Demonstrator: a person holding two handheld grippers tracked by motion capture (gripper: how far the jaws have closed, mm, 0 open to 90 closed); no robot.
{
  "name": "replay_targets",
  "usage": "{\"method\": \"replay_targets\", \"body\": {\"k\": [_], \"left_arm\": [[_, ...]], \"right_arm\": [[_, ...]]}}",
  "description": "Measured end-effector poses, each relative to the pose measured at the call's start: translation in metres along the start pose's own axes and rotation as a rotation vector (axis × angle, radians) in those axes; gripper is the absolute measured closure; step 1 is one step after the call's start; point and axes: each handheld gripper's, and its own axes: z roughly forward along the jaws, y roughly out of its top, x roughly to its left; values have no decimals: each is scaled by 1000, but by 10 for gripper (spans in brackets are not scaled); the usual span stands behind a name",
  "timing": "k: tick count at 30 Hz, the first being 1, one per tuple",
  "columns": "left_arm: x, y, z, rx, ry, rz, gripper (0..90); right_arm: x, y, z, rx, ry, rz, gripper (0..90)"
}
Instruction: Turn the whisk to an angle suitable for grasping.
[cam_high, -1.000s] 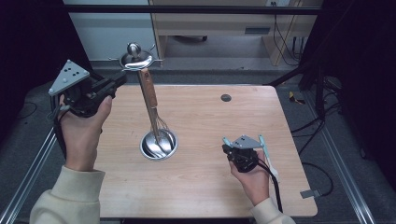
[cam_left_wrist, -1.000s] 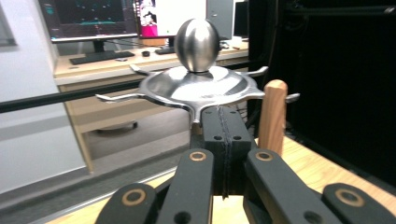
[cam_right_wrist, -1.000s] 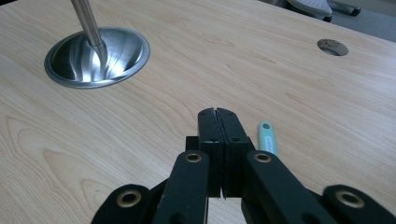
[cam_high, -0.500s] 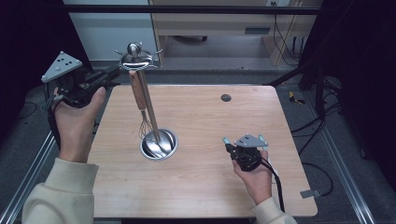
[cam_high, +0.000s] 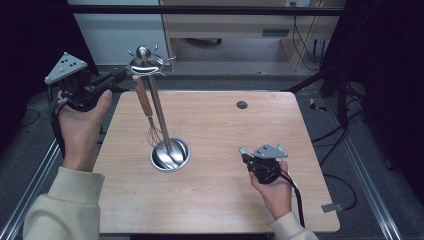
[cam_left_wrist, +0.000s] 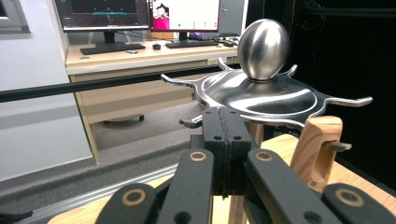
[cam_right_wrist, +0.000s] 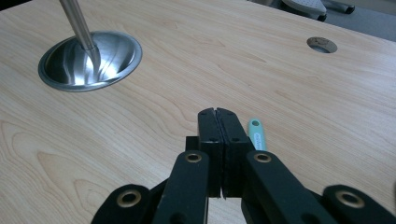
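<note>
While right gripper (cam_high: 261, 161) stayed put, left gripper (cam_high: 107, 82) backed off rack (cam_high: 146, 59); both fingers closed, empty.

No text, label or number can be read anywhere. The monitors (cam_left_wrist: 140, 14) on the desk show only blurred graphics

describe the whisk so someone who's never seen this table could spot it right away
On the wooden table stands a steel utensil stand: a round base, a thin pole and a top disc with hooks. The whisk hangs from a hook on the disc's left side, beside the pole. Its light wooden handle and wire loops set it apart from the all-steel stand.
</note>
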Motion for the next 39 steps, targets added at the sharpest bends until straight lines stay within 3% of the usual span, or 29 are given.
{"method": "replay_targets", "body": {"k": [10, 19, 27, 32, 39], "left_arm": [[8, 6, 6, 7, 1, -4, 900], [19, 7, 15, 18, -25, -24, 900], [24, 5, 8, 16, -13, -19, 900], [26, -3, -6, 16, 11, -2, 900], [34, -33, -28, 41, 39, -3, 900]], "right_arm": [[-1, 0, 0, 1, 2, -3, 899], [-3, 0, -1, 0, 1, -1, 899], [-8, 3, -4, -4, -8, -6, 898], [-20, 12, -7, 20, -33, -2, 898], [-38, 19, 3, 143, -42, -11, 892]]}}
